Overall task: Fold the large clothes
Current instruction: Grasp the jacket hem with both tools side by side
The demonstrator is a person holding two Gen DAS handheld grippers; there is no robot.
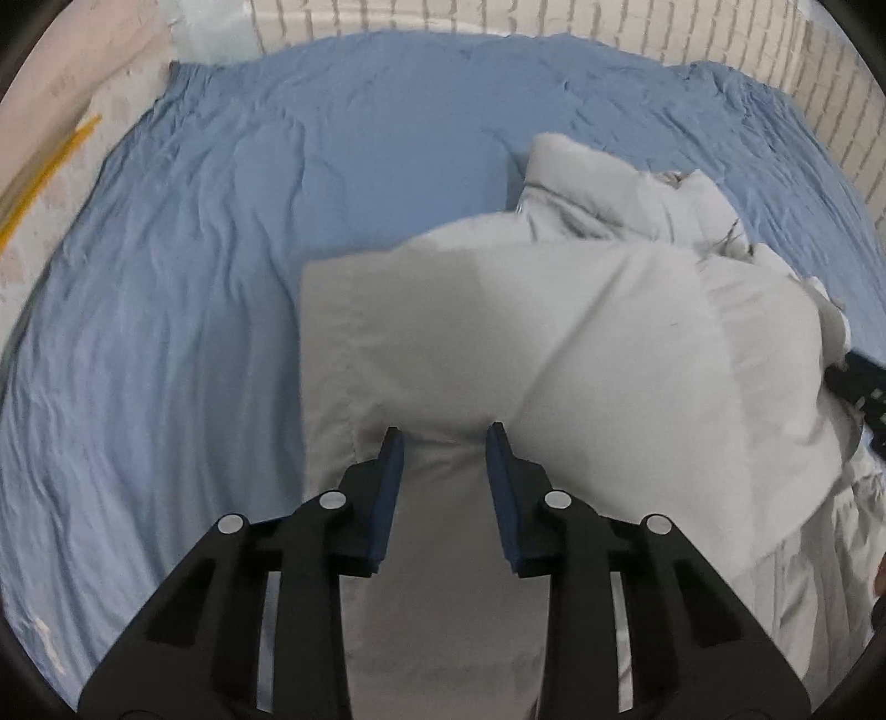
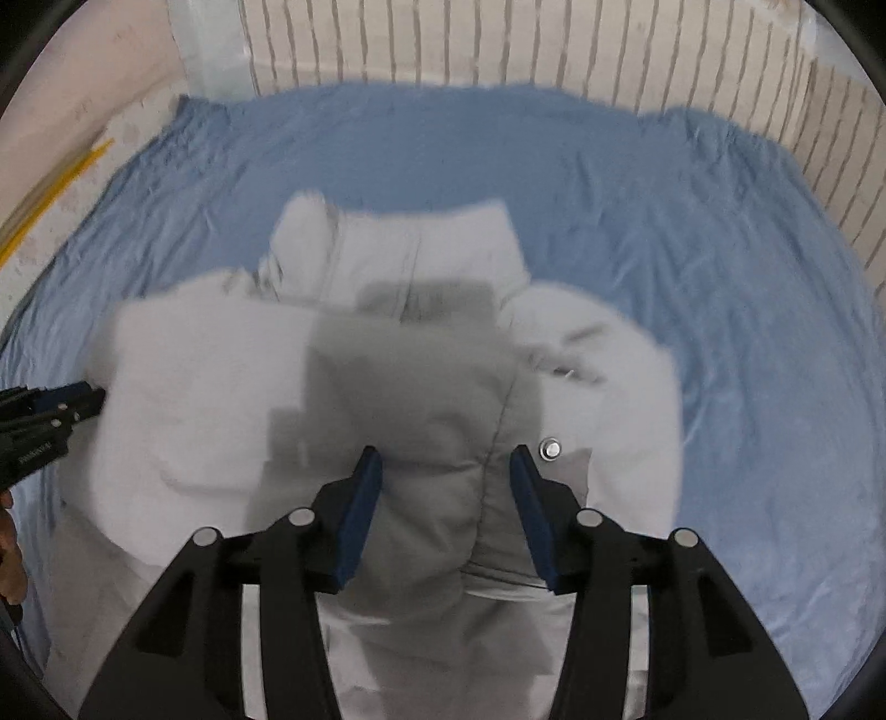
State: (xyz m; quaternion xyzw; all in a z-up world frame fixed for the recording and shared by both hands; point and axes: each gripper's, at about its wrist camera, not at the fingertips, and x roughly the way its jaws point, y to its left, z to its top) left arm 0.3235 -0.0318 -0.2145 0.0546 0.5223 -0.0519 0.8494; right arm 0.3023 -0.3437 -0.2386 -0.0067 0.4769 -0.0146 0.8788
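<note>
Folding the white padded jacket (image 2: pixel 387 360) mid-bed (image 1: pixel 166 332) wants level, matched motion: left hand-held gripper (image 1: pixel 444 437) and right hand-held gripper (image 2: pixel 446 459) both gape, fabric between, unclamped.

Both wrist cams sit close above the bed (image 1: pixel 166 332), tilted down along their jaws toward the far edge and the brick wall (image 1: pixel 554 27). Left cam is over the near-left of the white jacket (image 1: pixel 498 343), right cam over its middle. Shared: jacket, blue sheet (image 2: pixel 747 277), wall.
</note>
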